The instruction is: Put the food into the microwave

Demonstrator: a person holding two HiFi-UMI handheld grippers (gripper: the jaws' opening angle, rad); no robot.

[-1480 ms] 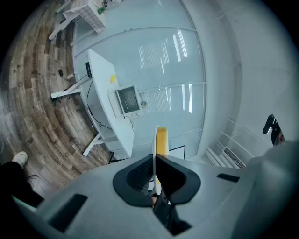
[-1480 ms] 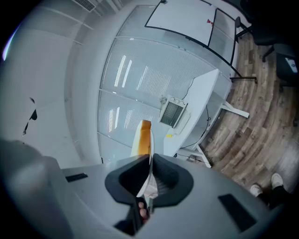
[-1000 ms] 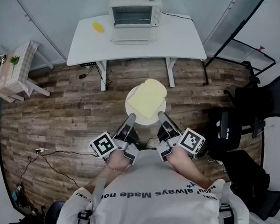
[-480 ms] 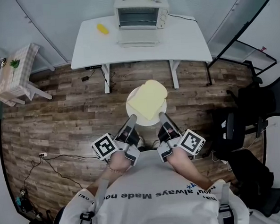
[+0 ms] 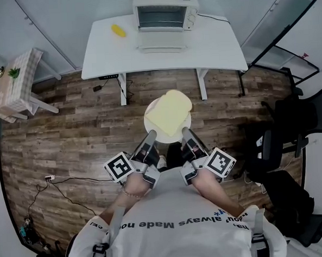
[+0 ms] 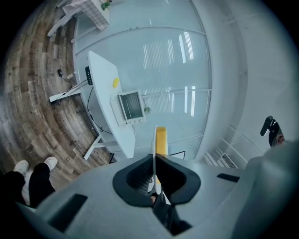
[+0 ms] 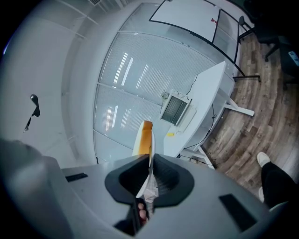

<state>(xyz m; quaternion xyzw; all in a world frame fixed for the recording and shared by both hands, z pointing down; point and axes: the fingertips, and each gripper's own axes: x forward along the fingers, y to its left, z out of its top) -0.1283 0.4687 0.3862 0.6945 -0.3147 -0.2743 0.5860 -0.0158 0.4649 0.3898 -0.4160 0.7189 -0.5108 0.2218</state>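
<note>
Since the earlier frames the white surface (image 5: pixel 215 43) and the microwave (image 5: pixel 164 11) have drifted toward the head view's top edge, while the plate (image 5: pixel 168 139) keeps its place between the claws. Nearest, the left claw (image 5: pixel 150 135) pinches the plate's rim at 7 o'clock and the right claw (image 5: pixel 185 132) pinches it at 5 o'clock, holding it above the wooden floor (image 5: pixel 69 136). A pale yellow bread slice (image 5: pixel 170 113) lies on the plate, overhanging at 1 o'clock. The gripper views add what the head view cannot: the thin rim edge-on, squeezed between dark pads (image 6: pixel 136 175). Far off at 12 o'clock the microwave stands on the surface, with a yellow item (image 5: pixel 118 30) at its 9 o'clock.
</note>
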